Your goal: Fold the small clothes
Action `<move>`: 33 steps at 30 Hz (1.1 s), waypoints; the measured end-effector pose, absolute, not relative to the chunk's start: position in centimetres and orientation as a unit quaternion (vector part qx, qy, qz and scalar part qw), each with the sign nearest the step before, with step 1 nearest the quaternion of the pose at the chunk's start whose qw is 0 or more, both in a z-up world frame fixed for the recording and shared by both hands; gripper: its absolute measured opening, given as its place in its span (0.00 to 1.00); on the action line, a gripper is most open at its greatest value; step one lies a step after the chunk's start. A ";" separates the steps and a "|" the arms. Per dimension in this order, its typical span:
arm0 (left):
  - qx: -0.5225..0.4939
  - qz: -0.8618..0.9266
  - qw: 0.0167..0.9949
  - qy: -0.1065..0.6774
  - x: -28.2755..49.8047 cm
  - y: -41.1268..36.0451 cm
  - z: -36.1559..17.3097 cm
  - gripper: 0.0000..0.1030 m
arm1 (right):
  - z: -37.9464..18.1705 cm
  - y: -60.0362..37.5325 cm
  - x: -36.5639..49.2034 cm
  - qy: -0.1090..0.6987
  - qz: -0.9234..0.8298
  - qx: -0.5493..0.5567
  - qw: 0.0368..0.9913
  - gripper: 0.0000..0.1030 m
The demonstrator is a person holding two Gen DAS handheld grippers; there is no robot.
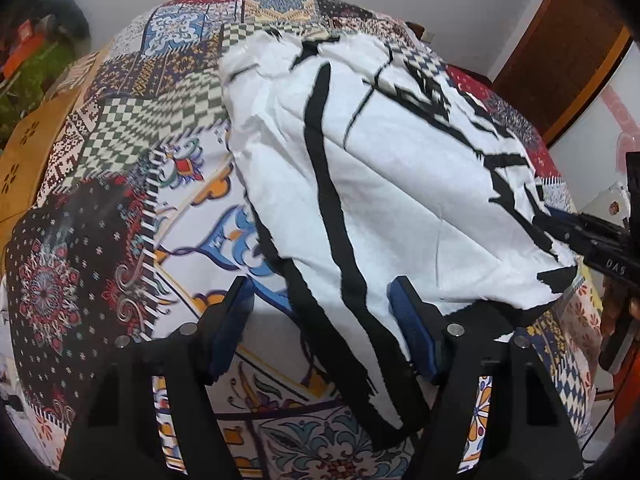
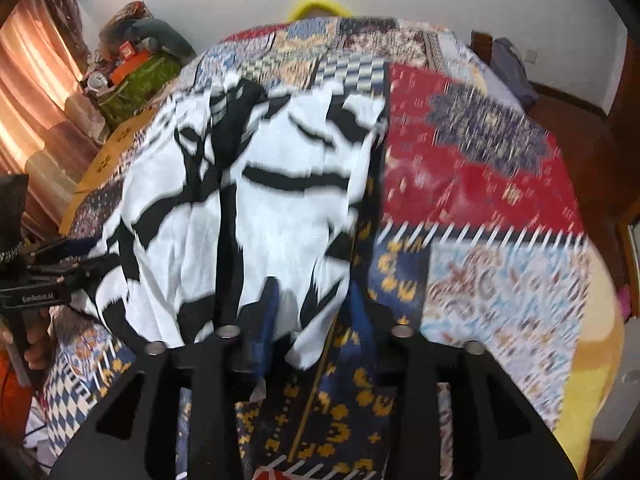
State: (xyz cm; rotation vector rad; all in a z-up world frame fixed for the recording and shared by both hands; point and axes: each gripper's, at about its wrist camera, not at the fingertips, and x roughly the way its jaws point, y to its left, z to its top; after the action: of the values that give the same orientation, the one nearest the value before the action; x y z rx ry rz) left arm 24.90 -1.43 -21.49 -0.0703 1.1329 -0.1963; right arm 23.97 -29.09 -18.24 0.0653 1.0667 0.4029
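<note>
While both grippers hang low over the bed, a patchwork bedspread (image 1: 132,128) fills most of each view, its busy tiles running to every edge, with a yellow blanket (image 2: 600,360) showing at lower right of the right wrist view.

Next in size: the white garment with black stripes (image 1: 360,184). It lies crumpled but mostly spread across the centre and right of the left wrist view, and centre-left of the right wrist view (image 2: 280,200). Near hem droops toward both cameras.

Left gripper (image 1: 320,300), bottom centre of its own view: jaws stand wide, blue pads apart. A black-edged flap of the garment hangs between them; neither pad clearly presses on it. No grip, as far as I can see.

Right gripper (image 2: 316,308), bottom centre of its own view, picture blurred: jaws partly apart, straddling the garment's lower right edge. Left pad sits against cloth; whether the cloth is pinched I cannot tell. It also shows at the right edge of the left wrist view, near the garment's corner.

Step in hand, by my reading: taking hold of the near hem at two points. Next move calls for both jaws closing firmly on the edge, then lifting it together and carrying it toward the far side.
</note>
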 end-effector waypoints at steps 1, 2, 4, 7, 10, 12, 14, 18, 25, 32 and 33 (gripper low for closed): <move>-0.031 -0.088 0.842 0.531 25.0 -1.2 -21.1 0.69 | -17.8 -29.1 24.2 0.498 0.188 0.028 0.846 0.45; -0.030 -0.083 0.847 0.524 25.2 -0.8 -20.7 0.69 | -17.3 -29.1 24.6 0.491 0.183 0.024 0.851 0.46; -0.033 -0.078 0.854 0.513 26.0 0.0 -19.7 0.69 | -16.4 -28.8 25.3 0.477 0.172 0.016 0.862 0.46; -0.039 -0.069 0.861 0.503 27.7 1.2 -18.6 0.69 | -15.2 -27.9 27.1 0.464 0.190 0.024 0.865 0.46; -0.036 -0.061 0.864 0.498 29.6 1.8 -18.3 0.69 | -14.5 -25.7 29.3 0.463 0.222 0.027 0.858 0.46; -0.035 -0.057 0.862 0.503 30.9 2.0 -18.7 0.69 | -14.7 -23.8 30.9 0.468 0.243 0.026 0.849 0.49; -0.044 -0.053 0.854 0.515 32.6 2.4 -19.8 0.69 | -15.3 -22.2 32.3 0.476 0.254 0.026 0.842 0.56; -0.064 -0.063 0.838 0.539 34.2 2.7 -22.2 0.69 | -17.2 -19.8 35.4 0.501 0.265 0.033 0.823 0.56; -0.038 -0.071 0.834 0.547 33.7 1.7 -24.6 0.70 | -18.7 -17.4 37.1 0.501 0.279 -0.002 0.819 0.13; -0.033 -0.058 0.843 0.534 33.3 2.2 -25.3 0.75 | -16.9 -18.9 37.4 0.460 0.271 -0.013 0.845 0.07; -0.025 -0.053 0.844 0.532 33.3 2.0 -25.3 0.76 | -17.2 -18.9 37.7 0.463 0.263 -0.017 0.846 0.07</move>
State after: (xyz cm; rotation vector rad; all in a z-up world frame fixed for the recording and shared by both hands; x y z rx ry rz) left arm 33.33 2.02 -25.32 -0.0535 1.1235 -0.1118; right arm 37.75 -18.85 -17.21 -0.0359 0.9772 0.5553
